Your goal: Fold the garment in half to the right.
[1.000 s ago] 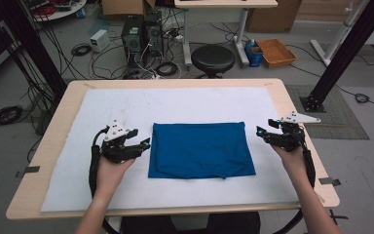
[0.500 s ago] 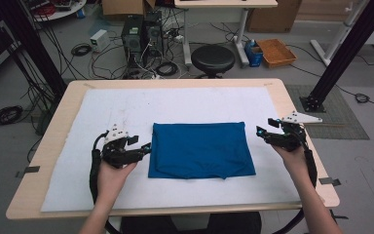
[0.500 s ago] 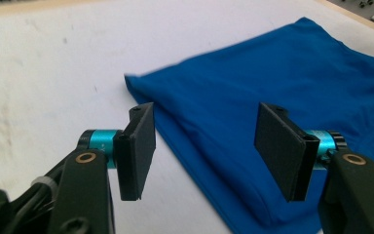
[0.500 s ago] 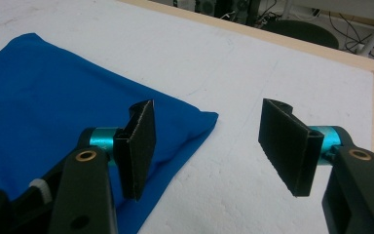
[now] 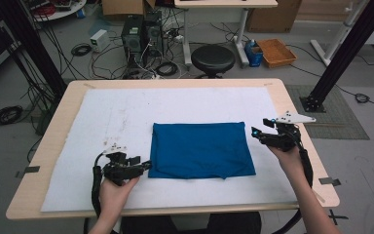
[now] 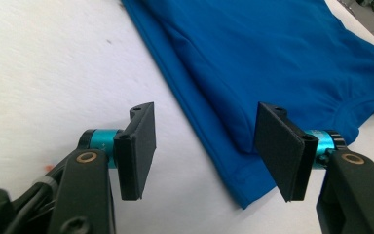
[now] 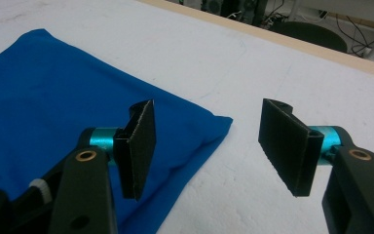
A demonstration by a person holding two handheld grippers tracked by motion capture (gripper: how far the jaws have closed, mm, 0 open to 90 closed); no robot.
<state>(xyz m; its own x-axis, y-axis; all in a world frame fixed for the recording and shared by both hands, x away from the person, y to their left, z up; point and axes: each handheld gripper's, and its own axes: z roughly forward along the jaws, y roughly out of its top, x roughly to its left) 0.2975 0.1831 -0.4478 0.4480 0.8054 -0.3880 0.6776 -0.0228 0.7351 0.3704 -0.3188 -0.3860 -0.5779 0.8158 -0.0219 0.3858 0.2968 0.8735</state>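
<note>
A folded blue shirt (image 5: 199, 148) lies flat in the middle of the white sheet (image 5: 126, 112) that covers the table. My left gripper (image 5: 145, 165) sits low at the shirt's near left corner, jaws open and pointing right at it. In the left gripper view that corner (image 6: 246, 195) lies on the sheet between the open jaws of the left gripper (image 6: 207, 151), untouched. My right gripper (image 5: 256, 132) hovers open just off the shirt's far right corner. In the right gripper view the right gripper (image 7: 214, 146) has that corner of the shirt (image 7: 209, 126) below its gap.
The wooden table edge (image 5: 292, 112) frames the sheet. Behind the table stand a black stool (image 5: 213, 58), computer towers (image 5: 139, 34) with cables, and an orange box (image 5: 276, 51). Black frame posts (image 5: 343, 53) rise at both sides.
My left hand has slid along the shirt's left edge toward the near corner and sunk closer to the sheet. The right hand and the shirt have stayed put.
</note>
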